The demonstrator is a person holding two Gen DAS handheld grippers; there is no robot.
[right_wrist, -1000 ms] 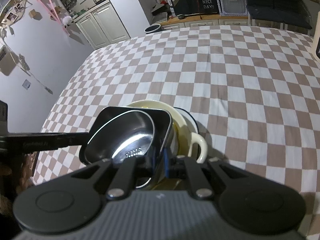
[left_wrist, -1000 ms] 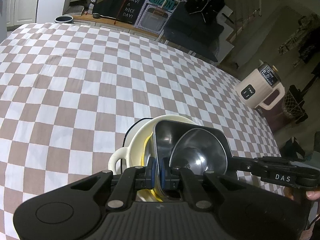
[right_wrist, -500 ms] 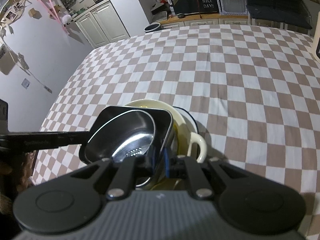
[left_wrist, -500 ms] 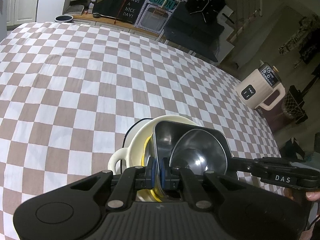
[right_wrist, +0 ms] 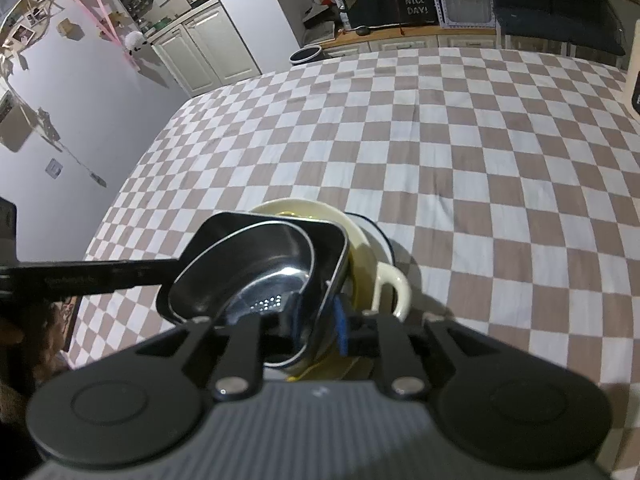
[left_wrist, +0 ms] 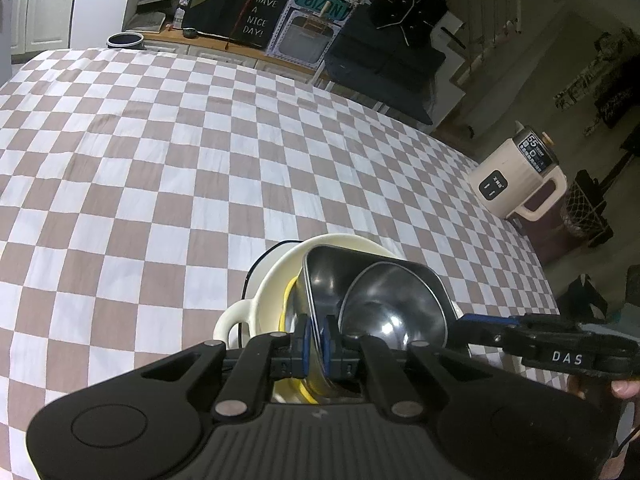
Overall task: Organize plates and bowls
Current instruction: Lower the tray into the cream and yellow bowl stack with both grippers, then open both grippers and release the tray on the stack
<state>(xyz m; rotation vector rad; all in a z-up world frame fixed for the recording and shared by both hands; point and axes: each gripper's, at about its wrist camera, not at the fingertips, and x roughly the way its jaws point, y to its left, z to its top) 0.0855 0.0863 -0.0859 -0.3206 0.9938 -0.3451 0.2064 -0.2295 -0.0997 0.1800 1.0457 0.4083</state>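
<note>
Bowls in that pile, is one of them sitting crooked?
Yes. The square metal dish leans tilted in the round cream bowl, with a corner sticking out past the rim, so it does not nest flat. The steel bowl inside it tilts along.

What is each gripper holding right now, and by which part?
Left gripper pinches the square metal tray's near rim wall. Right gripper has just been opening; the tray's rim sits between its jaws, apparently released.
</note>
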